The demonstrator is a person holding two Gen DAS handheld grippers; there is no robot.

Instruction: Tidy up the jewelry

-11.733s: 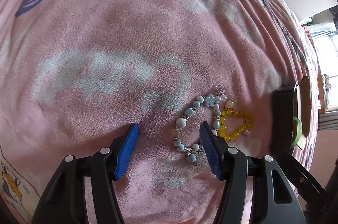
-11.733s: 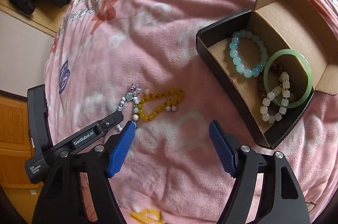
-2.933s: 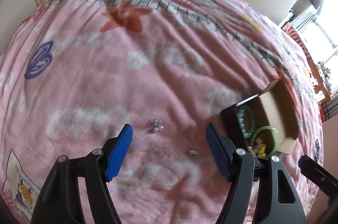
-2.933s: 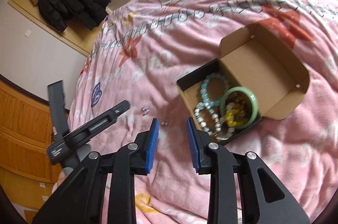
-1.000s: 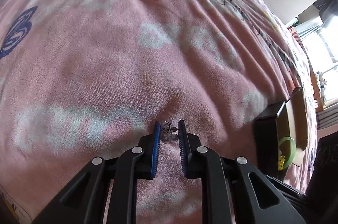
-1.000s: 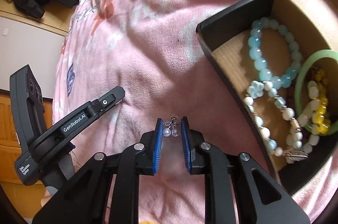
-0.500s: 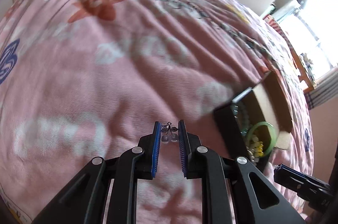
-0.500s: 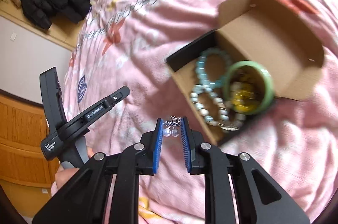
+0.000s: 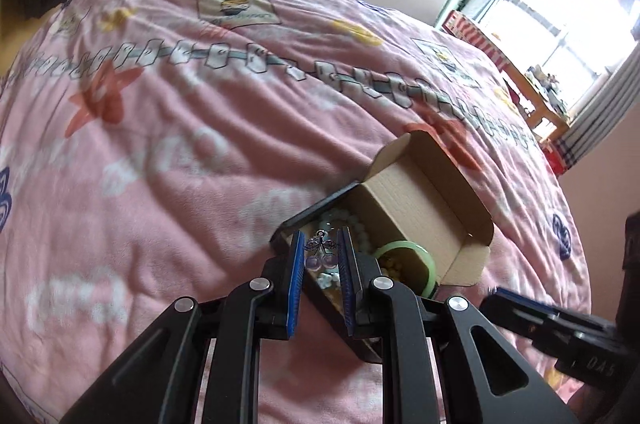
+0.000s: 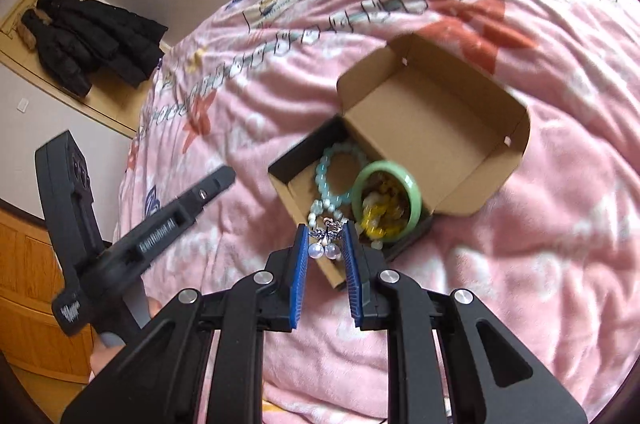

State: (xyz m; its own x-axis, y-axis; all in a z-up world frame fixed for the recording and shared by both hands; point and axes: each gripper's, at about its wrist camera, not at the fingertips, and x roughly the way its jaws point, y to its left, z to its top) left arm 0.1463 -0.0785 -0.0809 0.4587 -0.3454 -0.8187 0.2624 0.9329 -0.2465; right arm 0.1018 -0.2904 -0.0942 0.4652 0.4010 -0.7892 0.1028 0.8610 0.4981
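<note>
Each tool carries one small silver earring with two pale pearl drops: the left tool (image 9: 321, 256) is pinched nearly shut on its silver earring (image 9: 321, 253), and the right tool (image 10: 326, 244) is clamped the same way on the second pearl-drop earring (image 10: 326, 242), so two earrings in all, both off the bed. What the next move depends on is the open black-and-tan cardboard box (image 10: 436, 128) lying on the pink printed bedspread (image 9: 168, 128), just ahead of and below both sets of tips. In the right wrist view the earring hangs over the box's near corner; in the left wrist view it hangs over the near black wall, so neither hand looks clearly nearer. The box's long axis runs away from the tools, lid flap at the far end. Inside I count one green bangle (image 10: 412, 192), one light blue bead bracelet (image 10: 328, 176), one yellow bead bracelet (image 10: 378, 220) and at least one whitish bead strand, partly hidden.
</note>
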